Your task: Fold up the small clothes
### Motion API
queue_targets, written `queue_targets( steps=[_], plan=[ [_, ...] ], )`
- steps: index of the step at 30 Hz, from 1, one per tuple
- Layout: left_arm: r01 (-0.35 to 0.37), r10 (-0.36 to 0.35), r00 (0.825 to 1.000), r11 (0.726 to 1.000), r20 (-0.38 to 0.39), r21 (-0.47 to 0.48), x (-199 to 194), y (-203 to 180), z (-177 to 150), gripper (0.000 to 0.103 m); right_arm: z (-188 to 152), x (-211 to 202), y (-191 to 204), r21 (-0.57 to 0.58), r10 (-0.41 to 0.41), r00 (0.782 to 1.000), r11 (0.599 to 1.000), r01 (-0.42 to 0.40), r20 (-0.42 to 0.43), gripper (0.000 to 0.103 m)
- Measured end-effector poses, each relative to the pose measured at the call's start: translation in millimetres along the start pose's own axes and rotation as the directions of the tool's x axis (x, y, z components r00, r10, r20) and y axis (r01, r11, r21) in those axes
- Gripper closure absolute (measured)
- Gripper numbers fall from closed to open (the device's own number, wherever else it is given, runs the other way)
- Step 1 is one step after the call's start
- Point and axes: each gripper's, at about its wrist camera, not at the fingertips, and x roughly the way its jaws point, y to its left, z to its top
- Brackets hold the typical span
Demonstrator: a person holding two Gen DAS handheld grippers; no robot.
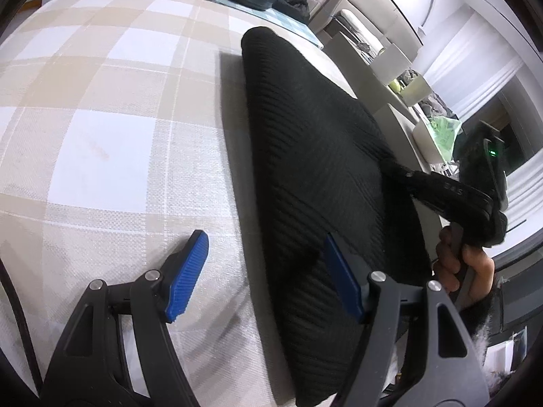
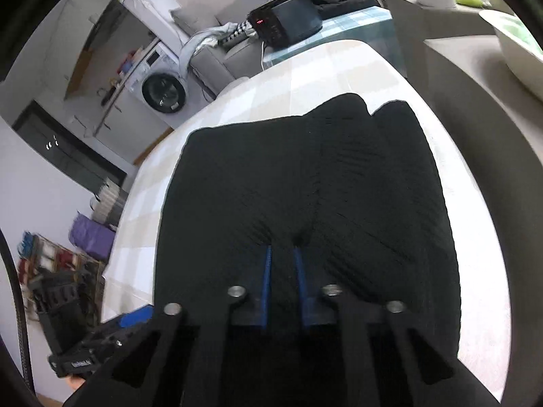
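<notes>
A black ribbed garment (image 1: 305, 156) lies on a beige-and-white checked tablecloth (image 1: 101, 108); blue fingers (image 1: 188, 276).

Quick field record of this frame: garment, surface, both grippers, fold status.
garment: black ribbed garment, spread on the surface
surface: beige and white checked cloth
left gripper: jaws open, nothing between them, one pad over the garment's edge
right gripper: jaws shut on a pinch of the garment's near edge
background: washing machine, dark device with red display
fold status: not folded yet
</notes>
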Motion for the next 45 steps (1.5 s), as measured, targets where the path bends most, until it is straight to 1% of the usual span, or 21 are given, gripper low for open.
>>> queue_targets(
  steps=[5,7,9,13,16,18,21,24,25,26,27,28,31,33,34,37,40,42,43,44,45],
  plan=[
    [0.010,-0.010,1.000,1.000,-0.004,0.001,-3,-1,5,0.036,4,-53,20,-0.122,-0.046,0.988,0.990,0.064,0.145,0.098],
    [0.013,-0.013,1.000,1.000,0.002,0.008,-5,-1,4,0.035,2,-67,20,-0.144,-0.129,0.974,0.977,0.157,0.186,0.098],
    [0.015,-0.015,1.000,1.000,-0.005,0.007,-2,-2,5,0.036,1,-56,8,-0.135,-0.209,0.965,0.964,0.231,0.160,0.098],
    [0.009,-0.009,1.000,1.000,-0.014,0.013,-2,-6,2,0.036,-1,-32,-27,-0.045,-0.249,0.967,0.967,0.251,0.045,0.091],
    [0.008,-0.008,1.000,1.000,-0.011,0.019,-5,-5,-2,0.036,-15,-54,-41,0.035,-0.137,0.989,0.990,0.135,0.052,0.082],
    [0.010,-0.010,1.000,1.000,-0.022,0.013,-1,-6,-4,0.036,-37,-74,-45,0.044,-0.079,0.995,0.996,0.076,0.059,0.062],
    [0.011,-0.010,0.999,1.000,-0.033,0.022,6,-13,-4,0.036,-77,-89,-43,0.063,0.035,0.999,0.997,-0.037,0.034,0.060],
    [0.024,-0.022,0.999,0.999,-0.044,0.038,10,-23,-4,0.036,-96,-86,-31,0.020,0.071,0.997,0.997,-0.071,0.001,0.060],
    [0.023,-0.021,0.999,0.999,-0.044,0.044,10,-27,-4,0.036,-98,-83,-32,-0.004,0.056,0.998,0.998,-0.056,0.000,0.061],
    [0.025,-0.023,0.999,0.998,-0.041,0.055,9,-30,-5,0.036,-101,-78,-29,-0.021,0.019,1.000,1.000,-0.019,-0.009,0.069],
    [0.025,-0.023,0.999,0.998,-0.039,0.061,9,-34,-4,0.036,-102,-74,-27,-0.033,0.001,0.999,0.999,-0.002,-0.033,0.095],
    [0.022,-0.020,0.999,0.998,-0.035,0.065,7,-37,-4,0.036,-102,-74,-25,-0.030,0.002,0.999,1.000,-0.003,-0.035,0.098],
    [0.012,-0.011,1.000,0.997,-0.009,0.071,-1,-42,-5,0.036,-101,-113,-13,-0.054,0.006,0.993,0.999,0.000,0.114,0.099],
    [0.017,-0.017,1.000,0.998,-0.010,0.067,-3,-41,-8,0.036,-109,-134,-16,-0.031,-0.039,0.984,0.999,0.045,0.173,0.098],
    [0.023,-0.022,1.000,0.998,-0.016,0.062,-1,-42,-9,0.036,-117,-130,-25,0.003,-0.095,0.984,0.995,0.096,0.153,0.098],
    [0.036,-0.033,0.999,0.997,-0.042,0.061,10,-47,-10,0.036,-129,-103,-53,0.108,-0.141,0.988,0.985,0.134,0.056,0.098],
    [0.029,-0.024,0.998,0.997,-0.059,0.074,22,-55,-11,0.036,-129,-114,-48,0.096,-0.125,0.988,0.989,0.116,0.093,0.087],
    [0.049,-0.045,0.997,0.997,-0.059,0.063,29,-58,-9,0.036,-125,-126,-42,0.050,-0.147,0.980,0.989,0.142,0.134,0.068],
    [0.051,-0.048,0.997,0.997,-0.056,0.060,33,-59,-7,0.036,-124,-130,-42,0.044,-0.153,0.978,0.988,0.148,0.145,0.063],
    [0.054,-0.051,0.997,0.997,-0.049,0.057,36,-60,-5,0.039,-117,-128,-46,0.045,-0.164,0.974,0.986,0.159,0.153,0.059],
    [0.066,-0.064,0.997,0.997,-0.034,0.050,39,-59,-3,0.052,-111,-124,-51,0.051,-0.185,0.971,0.982,0.179,0.154,0.059]
  ],
)
